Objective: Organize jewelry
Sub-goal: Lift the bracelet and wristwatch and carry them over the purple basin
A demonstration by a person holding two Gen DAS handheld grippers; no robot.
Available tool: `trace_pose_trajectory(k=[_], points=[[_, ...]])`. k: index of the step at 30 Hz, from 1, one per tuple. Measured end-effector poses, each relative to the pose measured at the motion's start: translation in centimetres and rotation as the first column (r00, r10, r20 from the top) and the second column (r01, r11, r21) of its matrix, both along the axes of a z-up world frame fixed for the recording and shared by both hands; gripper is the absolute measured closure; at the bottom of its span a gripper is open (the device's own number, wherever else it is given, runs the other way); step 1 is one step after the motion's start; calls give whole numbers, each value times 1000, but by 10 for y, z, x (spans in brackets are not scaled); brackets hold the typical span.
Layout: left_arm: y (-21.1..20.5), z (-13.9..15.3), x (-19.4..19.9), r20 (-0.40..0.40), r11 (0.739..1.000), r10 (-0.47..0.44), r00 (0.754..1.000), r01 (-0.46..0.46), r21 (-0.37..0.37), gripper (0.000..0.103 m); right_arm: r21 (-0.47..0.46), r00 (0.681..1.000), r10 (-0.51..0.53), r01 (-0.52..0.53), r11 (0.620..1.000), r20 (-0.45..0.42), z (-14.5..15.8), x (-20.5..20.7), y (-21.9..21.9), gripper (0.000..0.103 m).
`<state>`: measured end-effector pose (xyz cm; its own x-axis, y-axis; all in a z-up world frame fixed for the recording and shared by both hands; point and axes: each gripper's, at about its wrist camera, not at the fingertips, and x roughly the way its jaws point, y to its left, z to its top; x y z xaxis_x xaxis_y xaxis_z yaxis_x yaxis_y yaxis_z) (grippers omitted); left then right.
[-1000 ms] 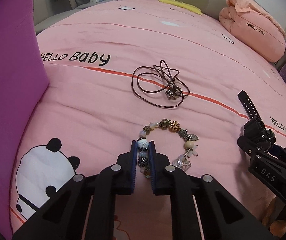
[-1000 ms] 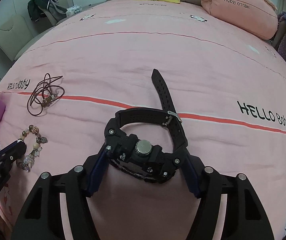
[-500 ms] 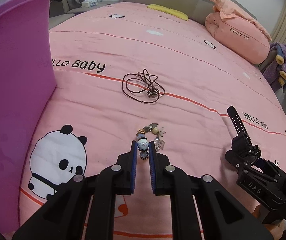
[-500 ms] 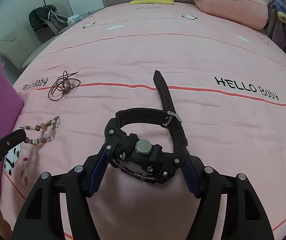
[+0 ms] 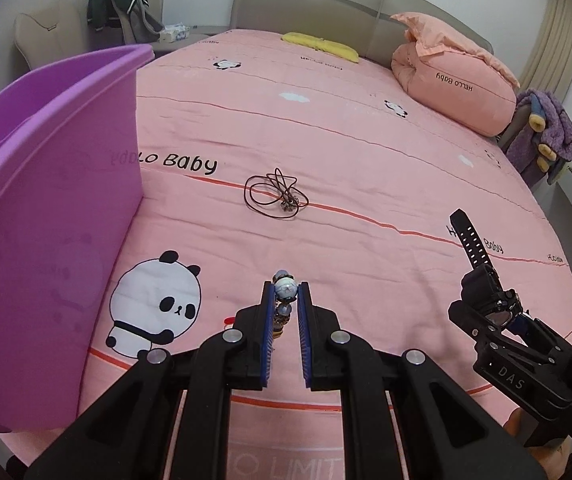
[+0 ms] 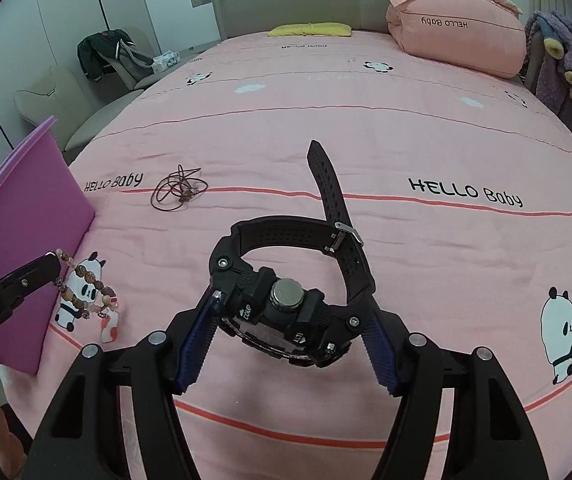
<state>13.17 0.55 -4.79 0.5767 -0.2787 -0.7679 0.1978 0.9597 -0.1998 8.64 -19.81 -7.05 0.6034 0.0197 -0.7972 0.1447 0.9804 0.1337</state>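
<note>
While both items hang clear of the pink printed bed point(image 5: 365, 128):
Left gripper point(image 5: 285, 300): jaws pinching a multicoloured beaded bracelet point(image 6: 86, 288), which dangles below them.
Right gripper point(image 6: 289, 320): jaws spread wide around the case of a black rubber-strapped watch point(image 6: 286, 292); strap tail points away.
Purple plastic bin point(image 5: 46, 220): just left of the bracelet; left gripper nearer.
Brown cord necklace point(image 5: 276, 196): on the bed, well ahead.
Hidden: bin interior, bracelet's lower loop in the left view.
</note>
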Motion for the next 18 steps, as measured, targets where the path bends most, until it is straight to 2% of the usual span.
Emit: trace_pose_trajectory(k=[9, 18], points=[[25, 62, -33, 104, 999, -30, 994, 32, -15, 91, 15, 994, 65, -67, 998, 88, 57, -24, 39, 38], [80, 130, -51, 244, 999, -19, 969, 26, -26, 91, 33, 963, 185, -195, 980, 197, 119, -25, 107, 38]])
